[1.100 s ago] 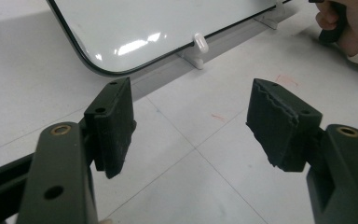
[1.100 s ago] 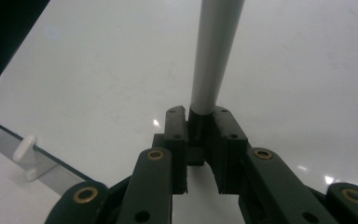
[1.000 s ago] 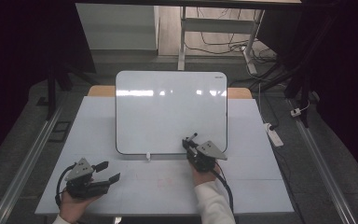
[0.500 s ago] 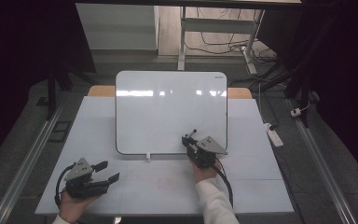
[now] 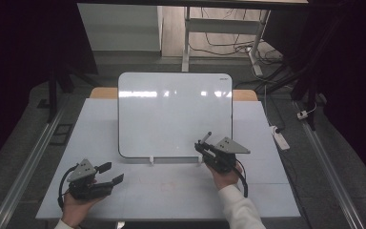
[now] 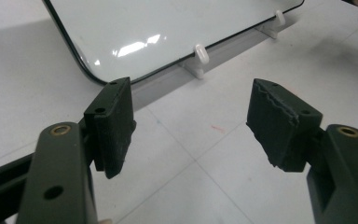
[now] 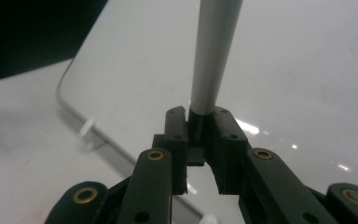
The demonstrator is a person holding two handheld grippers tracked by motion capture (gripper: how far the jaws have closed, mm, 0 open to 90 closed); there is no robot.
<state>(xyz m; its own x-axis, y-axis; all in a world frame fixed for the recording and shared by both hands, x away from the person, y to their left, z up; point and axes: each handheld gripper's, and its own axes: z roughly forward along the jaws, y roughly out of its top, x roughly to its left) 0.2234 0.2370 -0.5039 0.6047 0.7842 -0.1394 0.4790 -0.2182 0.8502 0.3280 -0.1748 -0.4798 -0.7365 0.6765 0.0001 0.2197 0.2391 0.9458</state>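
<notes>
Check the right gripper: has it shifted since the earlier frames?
Yes. The right gripper, shut on a grey marker, has moved up the high view, toward the whiteboard's lower right corner.

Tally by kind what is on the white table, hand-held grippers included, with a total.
Glossy white rectangular whiteboard on small white clip feet: 1
Slim grey marker pen: 1
Black two-jaw hand-held gripper: 2, left hand-held gripper, right hand-held gripper
Total: 4

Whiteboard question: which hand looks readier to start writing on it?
The right. Its gripper is shut on a grey pen aimed at the whiteboard, right at the lower edge. The left gripper is open, holds nothing and sits farther back on the table.
</notes>
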